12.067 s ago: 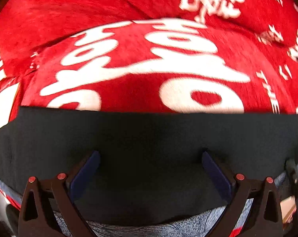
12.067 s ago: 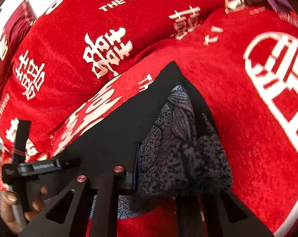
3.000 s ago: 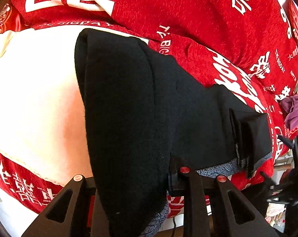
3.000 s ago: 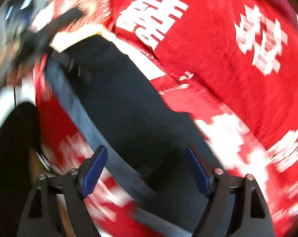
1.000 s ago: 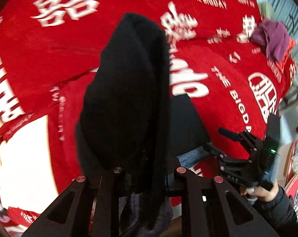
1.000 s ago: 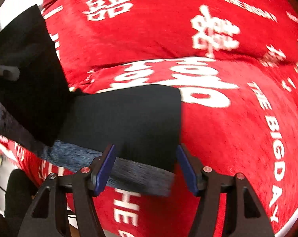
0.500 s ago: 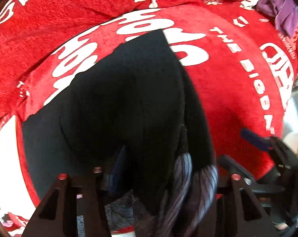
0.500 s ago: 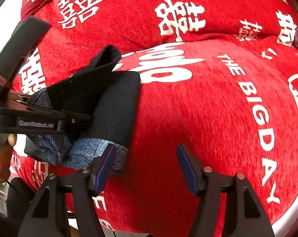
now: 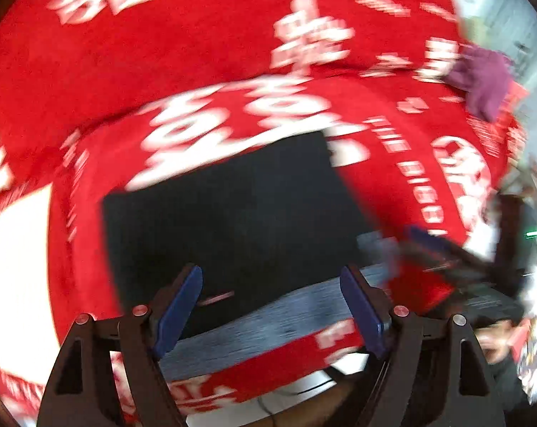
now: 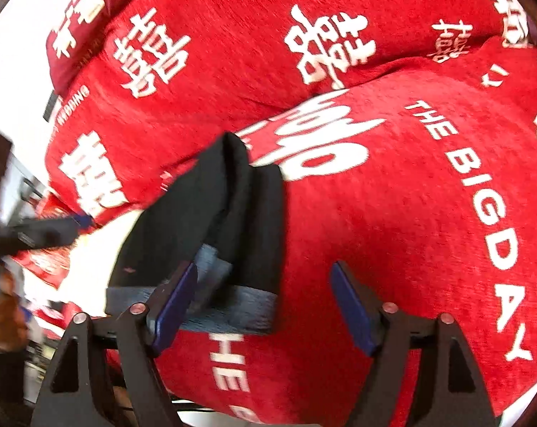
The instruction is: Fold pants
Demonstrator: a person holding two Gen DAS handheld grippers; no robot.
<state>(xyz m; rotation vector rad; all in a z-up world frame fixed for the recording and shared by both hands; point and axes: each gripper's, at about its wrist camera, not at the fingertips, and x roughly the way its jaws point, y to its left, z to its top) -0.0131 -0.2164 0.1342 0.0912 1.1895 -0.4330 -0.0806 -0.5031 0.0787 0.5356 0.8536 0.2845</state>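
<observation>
While the black pants [image 9: 229,210] lie as a compact folded block on the red blanket [image 9: 183,53], both grippers stand off the cloth. The left gripper [image 9: 270,311] hangs over the near edge of the block, and its jaws are opening with nothing pressed between the pads; the grey inner waistband [image 9: 268,320] shows below them, lying on the blanket. The right gripper [image 10: 263,306] is at the right end of the same block, its jaws are also opening, and no cloth is gripped there, though the left pad is just in front of the grey band. From the right wrist view the top layer of the pants [image 10: 225,213] still bulges upward and its edges do not sit square on the layer below.

The step in hand seems to be the release after the last fold, so the task looks nearly finished. The next move probably calls for pressing the raised layer flat and aligning the edges, with care not to drag the bundle open. A purple garment [image 9: 482,82] lies well apart, at the far right.
</observation>
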